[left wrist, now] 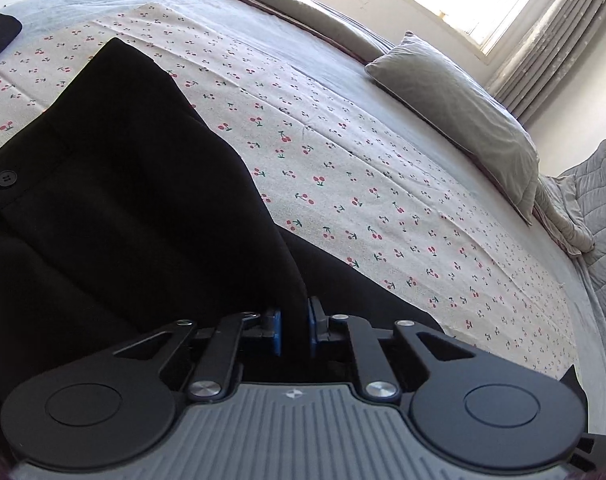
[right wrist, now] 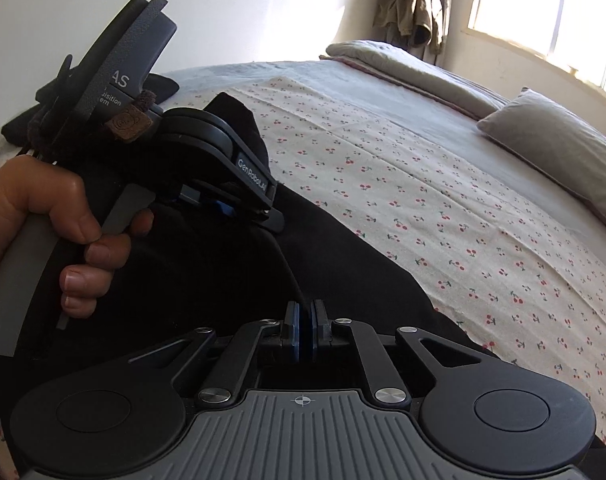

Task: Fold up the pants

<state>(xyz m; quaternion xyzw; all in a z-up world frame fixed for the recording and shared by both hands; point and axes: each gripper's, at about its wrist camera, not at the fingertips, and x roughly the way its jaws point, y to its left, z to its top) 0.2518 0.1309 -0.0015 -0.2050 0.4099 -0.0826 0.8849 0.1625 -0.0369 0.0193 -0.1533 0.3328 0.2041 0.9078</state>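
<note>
Black pants (left wrist: 123, 184) lie on a cherry-print sheet (left wrist: 363, 184) on the bed; a button on the waistband (left wrist: 6, 178) shows at the left. My left gripper (left wrist: 294, 330) is shut on a raised fold of the black fabric. In the right wrist view my right gripper (right wrist: 305, 330) is shut on a thin edge of the pants (right wrist: 223, 280), lifted off the bed. The left gripper (right wrist: 239, 212) appears there too, held by a hand (right wrist: 51, 220), pinching the same cloth just ahead and to the left.
Grey pillows (left wrist: 463, 112) and a folded grey blanket (left wrist: 287, 4) lie along the bed's far side. A window (right wrist: 543, 4) and hanging clothes (right wrist: 411, 4) are behind. The cherry-print sheet (right wrist: 443, 200) stretches to the right of the pants.
</note>
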